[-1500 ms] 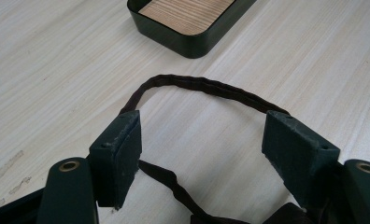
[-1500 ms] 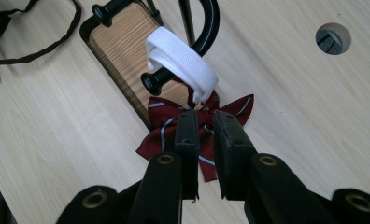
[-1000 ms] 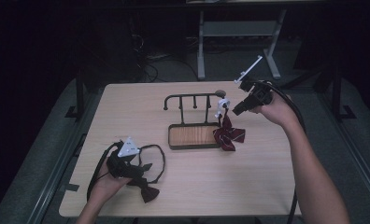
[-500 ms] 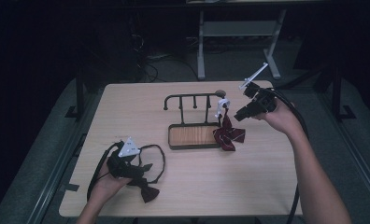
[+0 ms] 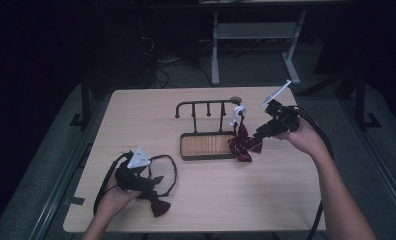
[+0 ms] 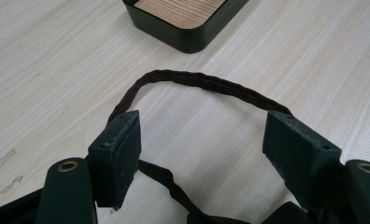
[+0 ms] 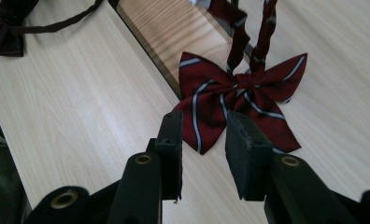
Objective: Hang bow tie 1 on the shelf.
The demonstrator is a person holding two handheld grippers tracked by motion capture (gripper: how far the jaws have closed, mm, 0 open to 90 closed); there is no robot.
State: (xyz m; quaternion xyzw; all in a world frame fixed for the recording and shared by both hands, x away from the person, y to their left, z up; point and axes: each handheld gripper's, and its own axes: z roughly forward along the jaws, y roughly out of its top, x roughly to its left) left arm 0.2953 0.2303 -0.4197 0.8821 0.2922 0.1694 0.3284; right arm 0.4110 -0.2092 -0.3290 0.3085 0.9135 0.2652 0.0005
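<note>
Striped red bow tie [image 7: 241, 100] hangs by its strap from the right end of the hook rack [image 5: 206, 105], bow resting at the right end of the wood-bottomed tray [image 5: 206, 146] on the surface [image 5: 286, 200]. Right hand-held gripper [image 7: 204, 135] just beside the bow; jaws have just been opening, spread, nothing pinched. Left hand-held gripper [image 6: 202, 144] spread wide over the dark bow tie [image 5: 156, 202]; its strap loop [image 6: 197, 84] lies flat between the pads, not pinched.
</note>
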